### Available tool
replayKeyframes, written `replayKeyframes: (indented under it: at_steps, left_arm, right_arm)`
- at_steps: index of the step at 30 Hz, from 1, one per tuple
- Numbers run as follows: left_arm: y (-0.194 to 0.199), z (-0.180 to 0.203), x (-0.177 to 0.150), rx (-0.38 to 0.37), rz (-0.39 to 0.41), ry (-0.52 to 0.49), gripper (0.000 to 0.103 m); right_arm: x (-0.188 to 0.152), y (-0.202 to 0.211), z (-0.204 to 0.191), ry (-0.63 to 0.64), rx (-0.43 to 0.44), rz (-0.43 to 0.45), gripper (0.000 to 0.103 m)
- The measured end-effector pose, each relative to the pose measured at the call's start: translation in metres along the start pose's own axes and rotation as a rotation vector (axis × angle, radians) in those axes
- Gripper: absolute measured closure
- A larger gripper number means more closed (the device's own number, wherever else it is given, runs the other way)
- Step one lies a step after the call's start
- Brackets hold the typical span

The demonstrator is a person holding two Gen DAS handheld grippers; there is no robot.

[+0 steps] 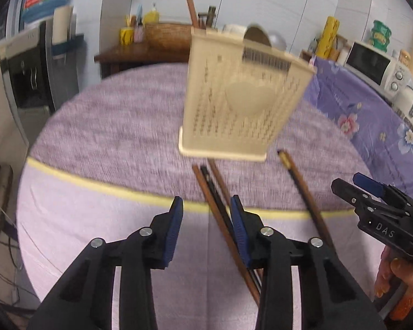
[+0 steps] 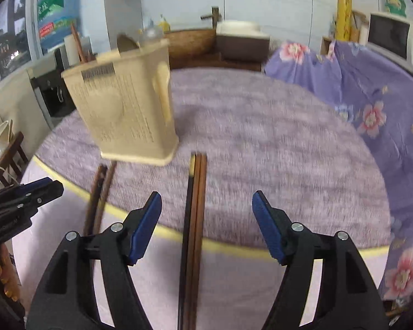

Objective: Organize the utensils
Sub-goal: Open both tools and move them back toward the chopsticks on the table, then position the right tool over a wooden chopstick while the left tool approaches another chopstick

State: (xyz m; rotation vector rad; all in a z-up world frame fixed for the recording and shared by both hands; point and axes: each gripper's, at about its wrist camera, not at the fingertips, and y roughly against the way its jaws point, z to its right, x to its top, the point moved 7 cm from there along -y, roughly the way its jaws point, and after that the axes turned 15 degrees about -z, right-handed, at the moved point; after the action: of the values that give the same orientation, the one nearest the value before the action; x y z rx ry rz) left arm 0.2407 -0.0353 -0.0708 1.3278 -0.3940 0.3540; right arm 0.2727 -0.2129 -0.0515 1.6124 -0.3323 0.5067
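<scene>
A cream perforated utensil holder (image 1: 234, 104) (image 2: 124, 110) stands upright on the round table, and a brown stick (image 1: 190, 0) rises out of it. Just in front of it lie several brown and black chopsticks (image 1: 206, 184) (image 2: 102, 189). My left gripper (image 1: 206, 200) hovers open over them, its right pad close beside them, gripping nothing. A second pair of chopsticks (image 2: 195, 206) (image 1: 303, 189) lies further right. Above this pair my right gripper (image 2: 206, 195) (image 1: 347, 181) stands wide open, the sticks running between its fingers, untouched. The left gripper (image 2: 55, 185) shows at the right wrist view's left edge.
The table (image 1: 110, 126) wears a purple-grey cloth with a yellow band near its front edge. A floral purple cloth (image 2: 371, 104) covers a counter on the right, with a microwave (image 1: 371, 66) on it. A wooden shelf with a basket (image 1: 168, 35) stands behind. A hand (image 1: 391, 277) holds the right gripper.
</scene>
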Motion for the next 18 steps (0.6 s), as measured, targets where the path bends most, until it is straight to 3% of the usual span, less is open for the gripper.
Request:
replayKeyframes:
  at_steps: [7, 18]
  left_arm:
    - [-0.016, 0.007, -0.019, -0.001, -0.045, 0.002, 0.071]
    - [-0.021, 0.013, -0.024, -0.015, -0.057, -0.005, 0.071]
  right_arm:
    - [-0.035, -0.021, 0.009, -0.037, 0.003, -0.071, 0.035]
    - [-0.041, -0.024, 0.007, -0.024, -0.025, -0.069, 0.035]
